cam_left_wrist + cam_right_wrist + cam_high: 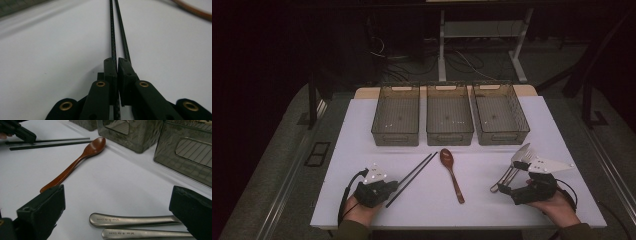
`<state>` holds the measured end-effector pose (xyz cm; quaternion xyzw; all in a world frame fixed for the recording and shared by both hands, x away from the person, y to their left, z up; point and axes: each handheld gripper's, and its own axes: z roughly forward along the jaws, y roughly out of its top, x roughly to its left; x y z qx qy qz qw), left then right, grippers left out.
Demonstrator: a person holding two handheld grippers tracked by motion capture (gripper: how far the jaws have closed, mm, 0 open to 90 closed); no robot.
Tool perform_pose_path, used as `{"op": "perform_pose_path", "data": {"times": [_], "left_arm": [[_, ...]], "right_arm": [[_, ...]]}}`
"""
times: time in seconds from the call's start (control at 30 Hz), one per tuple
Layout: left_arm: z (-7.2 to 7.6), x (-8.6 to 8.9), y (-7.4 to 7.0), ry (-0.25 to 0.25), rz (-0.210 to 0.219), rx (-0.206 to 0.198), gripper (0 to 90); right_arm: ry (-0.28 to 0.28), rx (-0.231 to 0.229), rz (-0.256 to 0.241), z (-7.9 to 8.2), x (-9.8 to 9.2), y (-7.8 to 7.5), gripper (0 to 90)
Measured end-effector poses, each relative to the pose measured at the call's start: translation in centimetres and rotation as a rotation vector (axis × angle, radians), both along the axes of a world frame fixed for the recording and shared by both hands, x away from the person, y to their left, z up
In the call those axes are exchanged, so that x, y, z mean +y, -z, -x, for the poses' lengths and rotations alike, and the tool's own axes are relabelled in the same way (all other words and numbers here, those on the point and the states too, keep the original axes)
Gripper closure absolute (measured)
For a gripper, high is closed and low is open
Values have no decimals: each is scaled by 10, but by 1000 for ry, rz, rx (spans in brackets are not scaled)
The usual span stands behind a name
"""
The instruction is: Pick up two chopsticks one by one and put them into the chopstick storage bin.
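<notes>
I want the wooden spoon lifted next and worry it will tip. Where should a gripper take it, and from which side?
Probably mid-handle of the wooden spoon, coming from above with jaws across the thin handle. It lies flat on the table, bowl toward the bins, clear space on both sides; the heavier bowl argues against gripping the handle's tip.

Left gripper (393,188) low at the near left of the table, held in the left hand (357,210), jaws pressed nearly together. Right gripper (508,190) at near right in the right hand (557,205), jaws spread wide, pointing left.

three bins (450,114), two chopsticks (414,173), one wooden spoon (452,173), two metal utensils (510,173)
</notes>
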<state>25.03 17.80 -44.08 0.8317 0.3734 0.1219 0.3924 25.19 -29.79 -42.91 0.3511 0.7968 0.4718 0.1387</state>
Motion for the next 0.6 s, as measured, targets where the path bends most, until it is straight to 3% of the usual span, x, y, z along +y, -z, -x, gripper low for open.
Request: {"op": "perform_pose_path", "data": {"times": [0.23,0.6], "left_arm": [[1,6,-13,-6,53,-14,852],[1,6,-28,31,82,-23,852]], "right_arm": [[1,0,3,-1,1,0,0],[-2,3,6,-1,1,1,0]]}}
